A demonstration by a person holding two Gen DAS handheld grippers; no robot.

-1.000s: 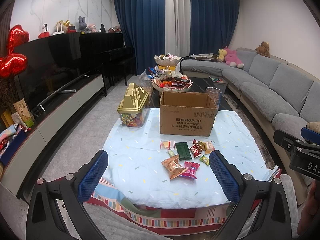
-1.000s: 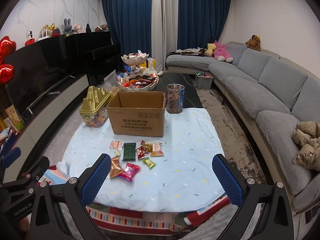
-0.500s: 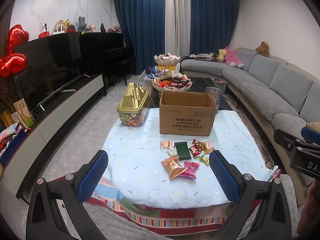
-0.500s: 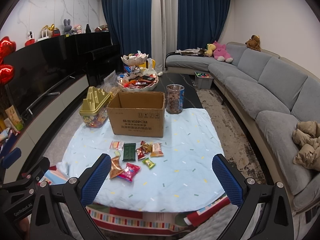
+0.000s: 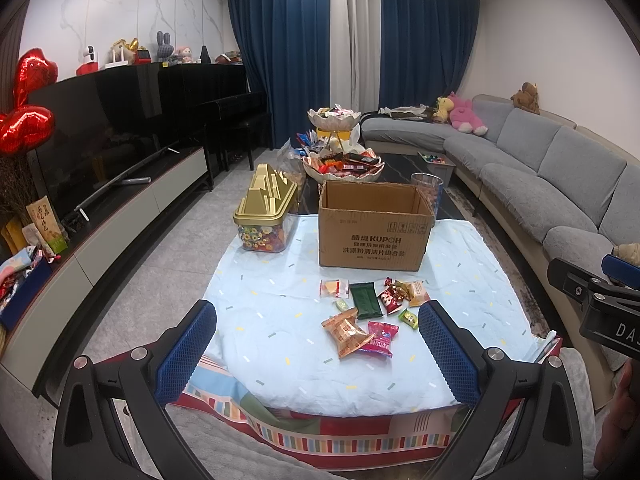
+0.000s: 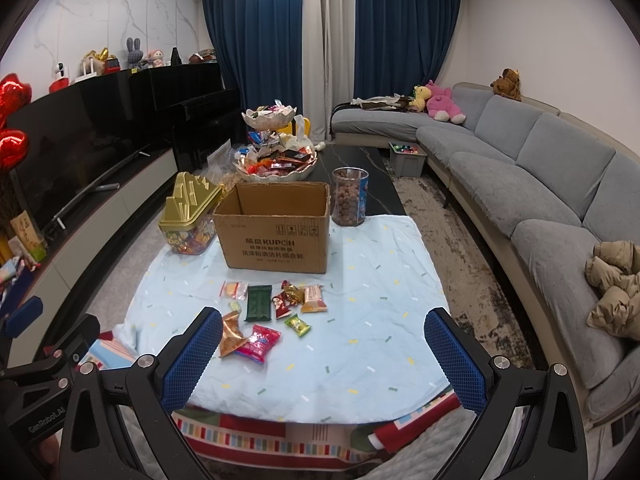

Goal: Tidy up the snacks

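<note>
Several small snack packets lie loose on the light blue cloth (image 5: 272,320) of the low table: an orange packet (image 5: 346,332), a pink one (image 5: 382,338), a dark green one (image 5: 365,300) and a red one (image 5: 390,298). Behind them stands an open cardboard box (image 5: 374,226), empty as far as I can see. The same green packet (image 6: 258,302), pink packet (image 6: 260,342) and box (image 6: 276,230) show in the right wrist view. My left gripper (image 5: 318,350) is open, short of the packets. My right gripper (image 6: 322,354) is open too, over bare cloth right of them.
A gold-lidded candy jar (image 5: 266,216) stands left of the box, a clear jar of brown balls (image 6: 350,196) right behind it. Further back is a tiered bowl of sweets (image 5: 340,164). A grey sofa (image 6: 540,184) runs along the right, a TV unit (image 5: 120,208) along the left.
</note>
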